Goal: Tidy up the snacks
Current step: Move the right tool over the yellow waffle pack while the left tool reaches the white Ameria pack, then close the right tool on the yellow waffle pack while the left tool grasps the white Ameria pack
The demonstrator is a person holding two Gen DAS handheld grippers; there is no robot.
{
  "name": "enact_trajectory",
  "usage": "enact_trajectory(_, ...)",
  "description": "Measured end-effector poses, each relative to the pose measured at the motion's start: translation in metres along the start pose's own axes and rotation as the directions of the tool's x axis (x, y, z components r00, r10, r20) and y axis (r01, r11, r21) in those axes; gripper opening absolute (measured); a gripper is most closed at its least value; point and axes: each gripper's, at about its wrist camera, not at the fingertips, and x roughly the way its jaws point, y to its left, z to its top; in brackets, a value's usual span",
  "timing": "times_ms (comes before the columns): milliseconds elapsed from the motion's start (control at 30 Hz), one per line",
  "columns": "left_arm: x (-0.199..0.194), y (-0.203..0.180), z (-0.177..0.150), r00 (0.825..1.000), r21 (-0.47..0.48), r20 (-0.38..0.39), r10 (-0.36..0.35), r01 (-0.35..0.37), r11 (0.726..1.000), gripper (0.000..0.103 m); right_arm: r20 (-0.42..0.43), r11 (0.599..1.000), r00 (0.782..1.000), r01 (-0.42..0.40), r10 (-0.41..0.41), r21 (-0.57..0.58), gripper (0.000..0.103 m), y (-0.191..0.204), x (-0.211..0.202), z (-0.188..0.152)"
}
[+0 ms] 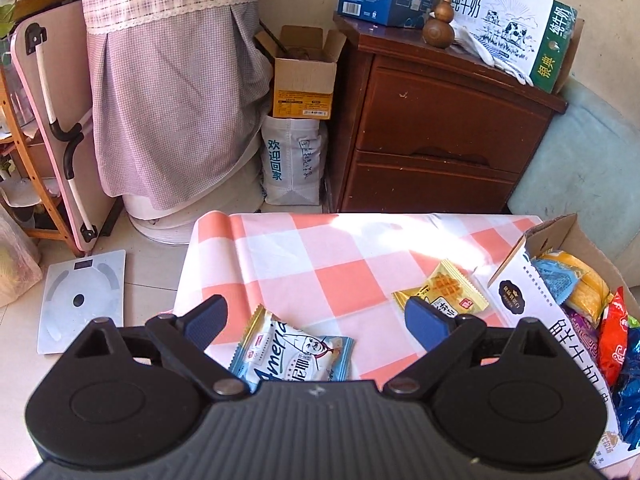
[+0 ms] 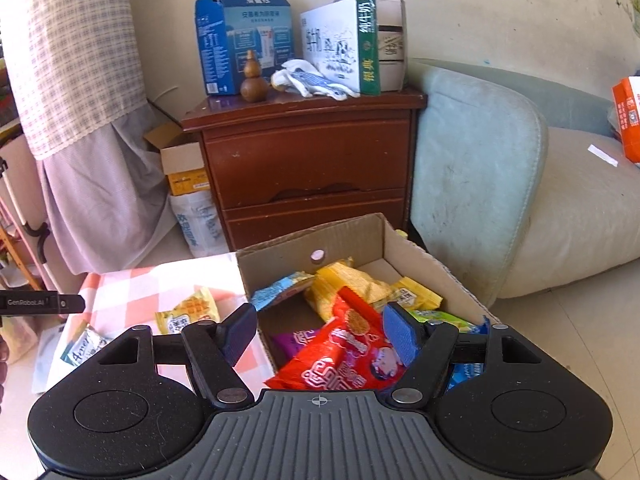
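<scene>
the cardboard box (image 2: pixel 400 236) sits on the right end of the table (image 1: pixel 340 280), which is covered by a pink-and-white checked cloth, and serves here as the landmark. inside the box lie many snack packets: a red packet (image 2: pixel 340 356) on top at the near side, a yellow packet (image 2: pixel 348 284) behind it, a light blue packet (image 2: pixel 280 290) toward the box's left wall, and a purple one (image 2: pixel 296 338) low beside the red.

left of the box, on the cloth, a yellow snack packet (image 1: pixel 444 290) lies just beside it; farther left of the box lies a blue-and-white "america" packet (image 1: pixel 296 354).

the left gripper (image 1: pixel 316 322) hovers over the cloth left of the box, its fingers spread wide and holding nothing. the right gripper (image 2: pixel 320 332) hangs over the box's near side above the red packet, fingers apart and empty.

behind the box stands a dark wooden nightstand (image 2: pixel 312 160).
</scene>
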Motion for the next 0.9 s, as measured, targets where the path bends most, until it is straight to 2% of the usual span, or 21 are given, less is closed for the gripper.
enact_trajectory(200, 0.017, 0.012, -0.006, 0.999, 0.033, -0.034, 0.042, -0.040, 0.999, 0.095, -0.014, 0.994, 0.996, -0.090, 0.089, -0.069, 0.071, 0.039, 0.013, 0.001)
enact_trajectory(367, 0.038, 0.014, -0.018, 0.997, 0.093, -0.058, 0.060, -0.054, 0.994, 0.095, -0.057, 0.986, 0.987, -0.152, 0.148, -0.064, 0.071, 0.060, 0.030, 0.000)
enact_trajectory(533, 0.053, 0.009, -0.027, 0.997, 0.160, -0.071, 0.034, -0.022, 0.987, 0.094, -0.102, 0.982, 0.979, -0.183, 0.177, -0.052, 0.071, 0.076, 0.046, -0.004)
enact_trajectory(900, 0.073, 0.009, -0.039, 0.996, 0.184, -0.090, 0.006, 0.010, 0.983, 0.092, -0.186, 0.973, 0.958, -0.228, 0.220, -0.024, 0.071, 0.101, 0.085, -0.015)
